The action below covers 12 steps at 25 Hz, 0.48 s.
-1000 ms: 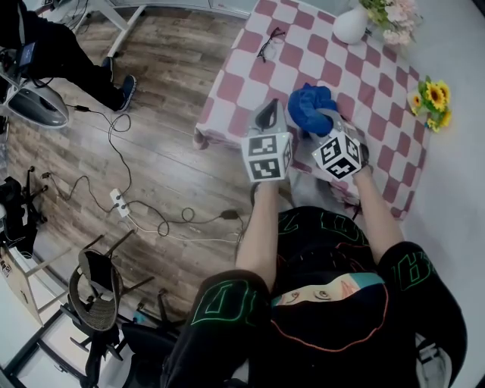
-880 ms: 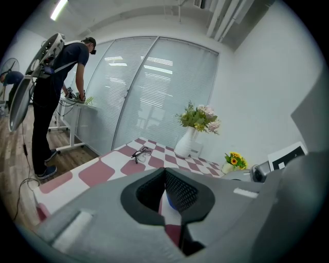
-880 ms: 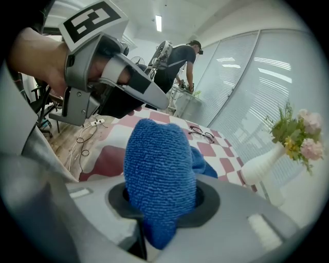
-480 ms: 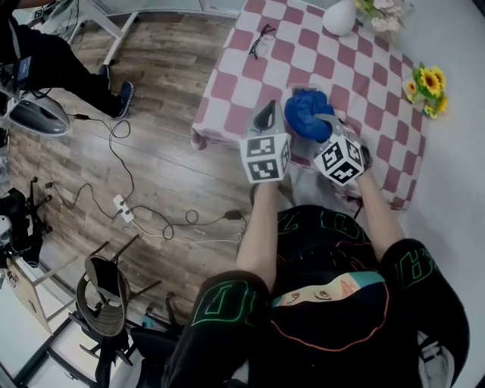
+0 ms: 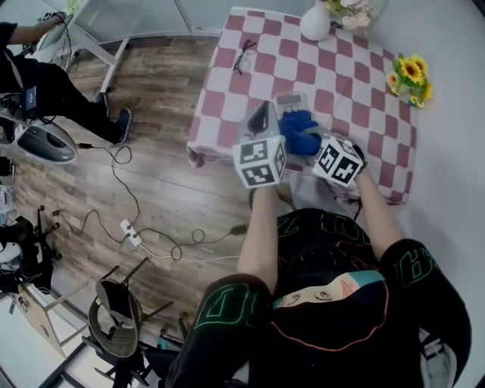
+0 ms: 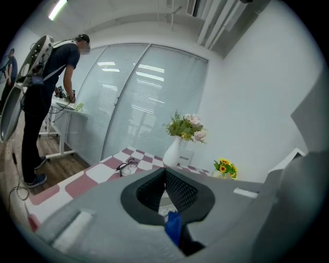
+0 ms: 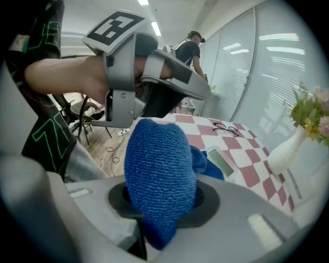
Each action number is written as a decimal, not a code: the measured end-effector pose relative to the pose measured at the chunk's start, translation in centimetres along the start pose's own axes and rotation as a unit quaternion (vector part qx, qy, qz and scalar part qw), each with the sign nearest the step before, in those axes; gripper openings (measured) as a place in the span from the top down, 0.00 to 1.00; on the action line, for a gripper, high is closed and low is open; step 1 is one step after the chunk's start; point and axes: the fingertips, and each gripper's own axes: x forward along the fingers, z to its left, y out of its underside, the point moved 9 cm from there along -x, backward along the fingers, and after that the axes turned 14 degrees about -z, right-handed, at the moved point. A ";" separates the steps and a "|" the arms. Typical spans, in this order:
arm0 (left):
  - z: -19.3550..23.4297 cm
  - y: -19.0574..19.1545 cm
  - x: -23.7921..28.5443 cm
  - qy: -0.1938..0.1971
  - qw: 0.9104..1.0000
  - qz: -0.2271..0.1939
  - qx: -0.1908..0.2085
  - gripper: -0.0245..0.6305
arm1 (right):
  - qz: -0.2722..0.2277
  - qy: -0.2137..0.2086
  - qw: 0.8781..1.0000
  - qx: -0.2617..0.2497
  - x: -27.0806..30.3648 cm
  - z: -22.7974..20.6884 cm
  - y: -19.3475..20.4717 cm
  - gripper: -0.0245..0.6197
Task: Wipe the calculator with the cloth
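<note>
right hand-held gripper (image 5: 318,145): mine, clamped on the blue cloth (image 5: 297,129) | cloth: bunched against the near end of the calculator (image 5: 290,101) on the checkered surface (image 5: 356,76) | left hand-held gripper (image 5: 263,120): jaws pressed together, empty, just left of the cloth

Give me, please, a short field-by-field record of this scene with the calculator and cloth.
Table: red-and-white checked cover
Calculator: flat on the table, just beyond the cloth
Cloth: blue, bunched, at the calculator's near end
Right gripper: shut on the cloth
Left gripper: jaws together, holding nothing
Other items: glasses, white vase, sunflowers
</note>
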 end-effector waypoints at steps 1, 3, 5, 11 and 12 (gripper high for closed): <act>-0.3 -0.4 0.2 0.004 1.000 -0.006 0.007 0.95 | -0.007 -0.011 1.000 0.007 -0.2 0.1 -0.1 0.78; -0.7 -1.4 0.6 0.011 0.999 -0.016 0.028 0.95 | -0.033 -0.016 0.999 0.029 -0.6 -0.4 -0.4 0.78; -0.9 -2.6 0.8 0.015 0.999 -0.026 0.043 0.95 | -0.067 0.005 0.996 0.051 -1.3 -1.7 -1.1 0.78; -0.6 -5.8 0.9 0.005 0.996 -0.060 0.071 0.95 | -0.130 0.104 0.984 0.057 -3.4 -6.1 -4.2 0.78; -0.6 -6.4 0.9 0.004 0.995 -0.067 0.077 0.95 | -0.138 0.121 0.981 0.055 -3.7 -6.8 -4.8 0.78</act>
